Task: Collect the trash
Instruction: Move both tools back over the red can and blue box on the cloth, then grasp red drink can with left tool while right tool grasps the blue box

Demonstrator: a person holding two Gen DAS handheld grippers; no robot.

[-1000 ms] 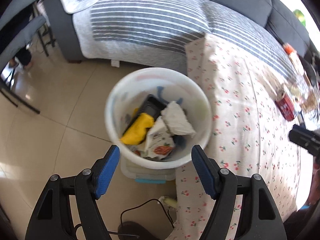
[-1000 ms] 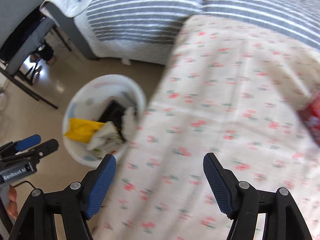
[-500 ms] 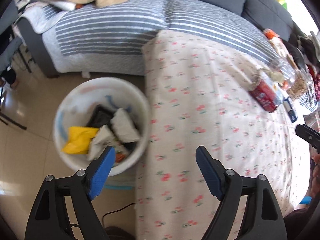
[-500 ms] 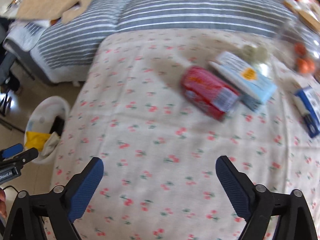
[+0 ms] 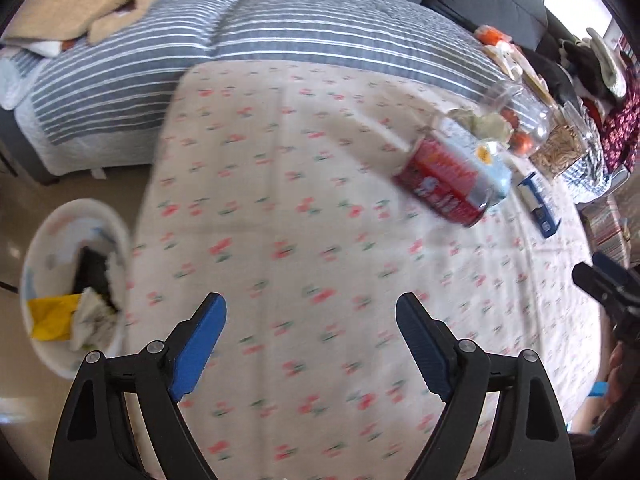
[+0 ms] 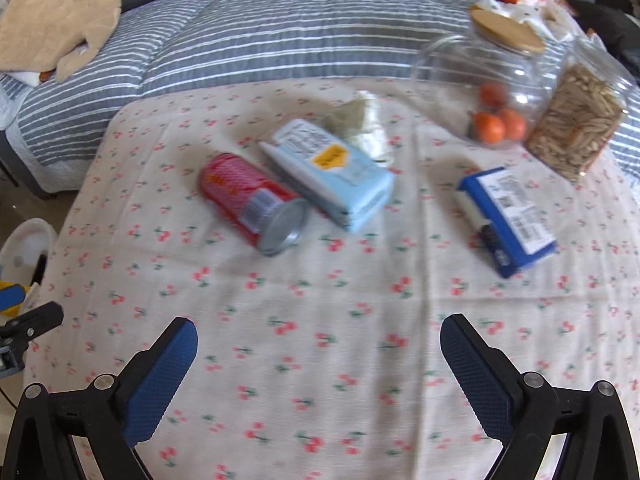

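We hold both grippers above the bench [image 6: 320, 360], which is covered in a cherry-print cloth. The right gripper [image 6: 318, 364] has its jaws wide and opening, nothing between them; the left gripper [image 5: 310, 344] also stands wide and empty. Ahead of the right gripper lies a red can [image 6: 250, 204] on its side, touching a light blue carton [image 6: 328, 172], with crumpled wrapping [image 6: 360, 124] behind it and a dark blue box [image 6: 508, 220] well apart. The white trash bin [image 5: 60, 272] stands on the floor beside the bench, already holding rubbish.

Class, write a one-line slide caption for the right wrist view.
Opening hand-held gripper hovers empty above red can, blue cartons on cherry-print cloth.
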